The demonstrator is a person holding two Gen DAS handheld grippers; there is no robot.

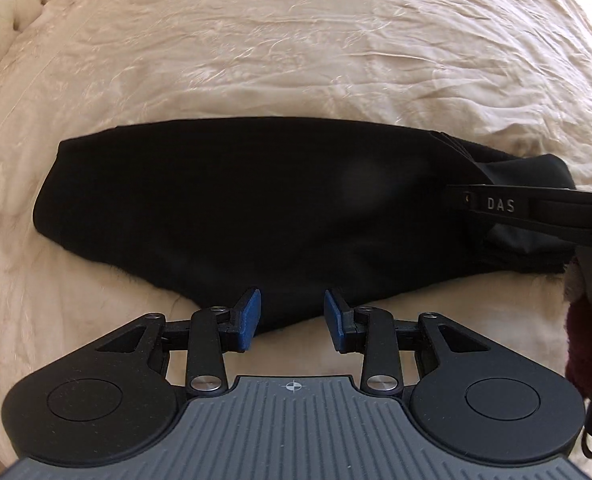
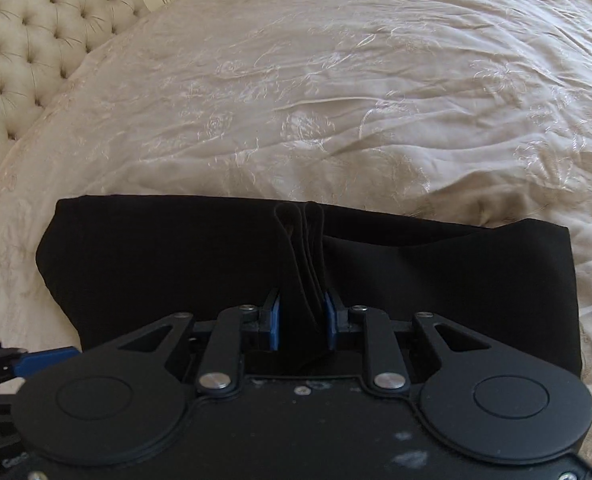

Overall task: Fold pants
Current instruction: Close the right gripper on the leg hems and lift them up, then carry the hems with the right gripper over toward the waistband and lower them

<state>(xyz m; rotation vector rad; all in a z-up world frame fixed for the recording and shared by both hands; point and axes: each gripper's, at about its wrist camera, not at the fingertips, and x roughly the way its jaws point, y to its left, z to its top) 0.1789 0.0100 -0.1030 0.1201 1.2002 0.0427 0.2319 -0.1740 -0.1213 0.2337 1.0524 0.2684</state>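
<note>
The black pants [image 1: 236, 208] lie folded in a compact dark bundle on the cream bedspread. My left gripper [image 1: 292, 318] is open, its blue pads just at the near edge of the bundle, holding nothing. My right gripper [image 2: 300, 320] is shut on a bunched stack of black fabric layers of the pants [image 2: 176, 264], which rise in a ridge between its blue pads. In the left wrist view the right gripper's black arm reaches in over the bundle's right end. The left gripper's blue fingertip [image 2: 44, 358] shows at the lower left of the right wrist view.
The cream embroidered bedspread [image 2: 335, 100] stretches wide beyond the pants. A tufted cream headboard [image 2: 36, 40] stands at the left. A dark red and white cloth item [image 1: 587, 320] hangs at the right edge of the left wrist view.
</note>
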